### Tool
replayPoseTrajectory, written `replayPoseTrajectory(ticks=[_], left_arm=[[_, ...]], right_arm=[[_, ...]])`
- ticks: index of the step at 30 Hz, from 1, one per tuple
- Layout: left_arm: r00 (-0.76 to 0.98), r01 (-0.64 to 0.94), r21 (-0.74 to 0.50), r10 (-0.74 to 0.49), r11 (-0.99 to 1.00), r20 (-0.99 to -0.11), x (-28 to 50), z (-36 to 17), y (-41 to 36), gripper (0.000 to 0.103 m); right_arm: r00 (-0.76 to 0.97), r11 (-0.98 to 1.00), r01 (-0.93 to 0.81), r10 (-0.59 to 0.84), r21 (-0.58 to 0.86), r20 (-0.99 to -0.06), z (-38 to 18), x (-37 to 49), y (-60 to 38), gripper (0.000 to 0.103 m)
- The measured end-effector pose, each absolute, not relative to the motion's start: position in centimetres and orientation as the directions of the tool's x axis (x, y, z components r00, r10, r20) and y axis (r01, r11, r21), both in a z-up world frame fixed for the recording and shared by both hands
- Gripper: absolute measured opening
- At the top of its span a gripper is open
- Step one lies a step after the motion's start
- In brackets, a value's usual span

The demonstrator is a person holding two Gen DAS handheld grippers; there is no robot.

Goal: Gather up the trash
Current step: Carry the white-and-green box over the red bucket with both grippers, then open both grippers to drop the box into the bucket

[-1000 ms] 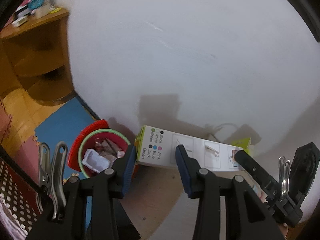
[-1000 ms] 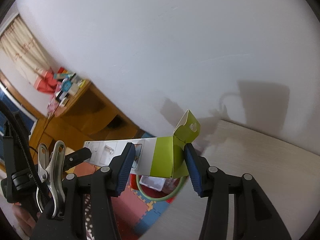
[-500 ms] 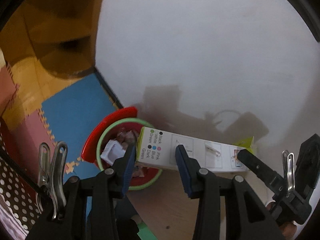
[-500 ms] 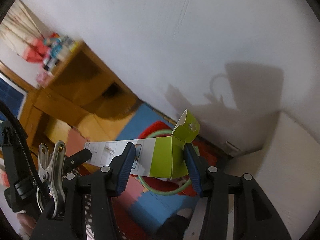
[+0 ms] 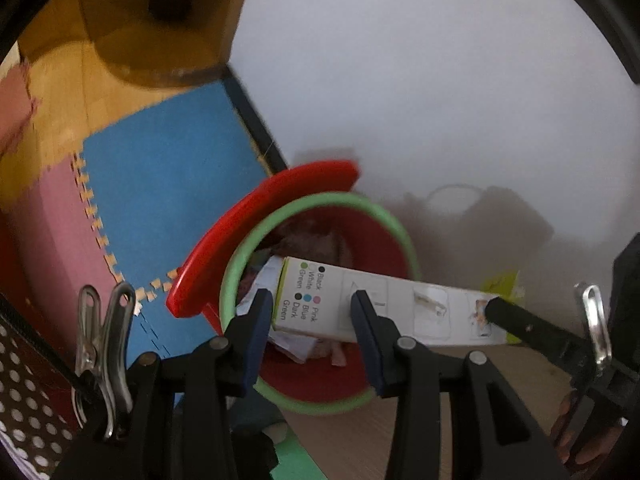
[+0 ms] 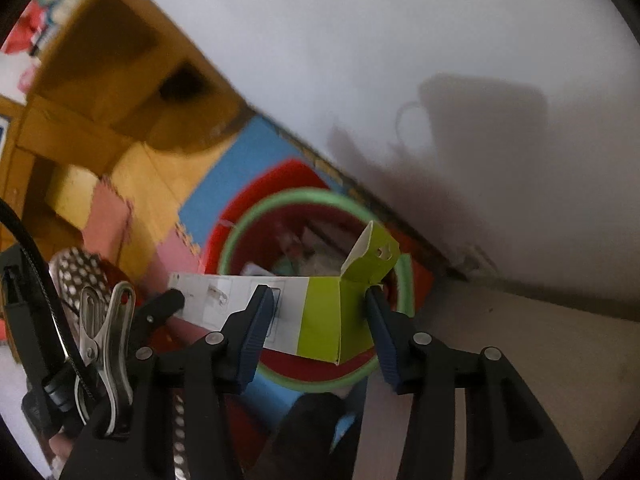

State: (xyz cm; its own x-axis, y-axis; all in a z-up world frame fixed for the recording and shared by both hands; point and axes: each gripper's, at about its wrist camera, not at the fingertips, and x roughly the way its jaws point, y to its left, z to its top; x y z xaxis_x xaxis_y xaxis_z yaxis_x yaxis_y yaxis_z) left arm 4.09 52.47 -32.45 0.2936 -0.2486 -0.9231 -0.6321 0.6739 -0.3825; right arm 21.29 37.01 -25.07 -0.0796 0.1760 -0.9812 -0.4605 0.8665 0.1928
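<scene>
A long white and lime-green cardboard box (image 5: 384, 308) hangs level between both grippers. My left gripper (image 5: 310, 312) is shut on its white end with the colour dots. My right gripper (image 6: 320, 312) is shut on its green end (image 6: 332, 320), whose flap stands open. The box is held directly above a red trash bin with a green rim (image 5: 320, 208), which has crumpled wrappers inside; it also shows in the right wrist view (image 6: 308, 196). The bin's red lid (image 5: 248, 236) is tilted open on the left side.
The bin stands on blue and pink foam floor mats (image 5: 160, 168) against a white wall (image 5: 440, 60). A light wood table edge (image 6: 520, 340) lies on the right. A wooden corner shelf (image 5: 156, 20) stands at the far left. A dotted fabric (image 5: 24, 380) is at lower left.
Both grippers have carried the box leftward off the table edge and tilted down, so the bin now lies directly under the box. Grip on the box is unchanged.
</scene>
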Motion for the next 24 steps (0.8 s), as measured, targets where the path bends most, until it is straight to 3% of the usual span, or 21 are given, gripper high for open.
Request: replayPoseTrajectory(ticks=[7,16,19,22,24], left_arm=[[0.261,-0.633,-0.360,-0.249,0.685,-0.933,3.5,-37.5,51.5,0.039],[0.172,-0.623,-0.297,-0.243,0.724,-0.955,4.8,-42.8,51.9,0.041],[0.154,-0.606,-0.276,-0.230,0.746,-0.961,5.4,-43.2,51.5,0.050],[0.155,-0.602,-0.278,-0.232,0.748,-0.960,5.9,-42.6,51.1,0.070],[0.170,-0.599,-0.313,-0.265,0.737,-0.949,5.9,-41.9,50.9,0.075]], right_arm=[[-0.132,0.836,-0.534,0.065,0.126,-0.989,-30.8,22.1,38.5,0.046],[-0.210,0.865,-0.485,0.027,0.128,-0.977,-36.2,22.5,38.5,0.046],[-0.226,0.864,-0.491,0.003,0.116,-0.974,-37.5,22.3,38.7,0.046],[-0.243,0.865,-0.490,-0.018,0.107,-0.970,-38.0,22.1,38.9,0.048],[-0.257,0.866,-0.489,-0.023,0.109,-0.966,-38.1,21.7,39.0,0.063]])
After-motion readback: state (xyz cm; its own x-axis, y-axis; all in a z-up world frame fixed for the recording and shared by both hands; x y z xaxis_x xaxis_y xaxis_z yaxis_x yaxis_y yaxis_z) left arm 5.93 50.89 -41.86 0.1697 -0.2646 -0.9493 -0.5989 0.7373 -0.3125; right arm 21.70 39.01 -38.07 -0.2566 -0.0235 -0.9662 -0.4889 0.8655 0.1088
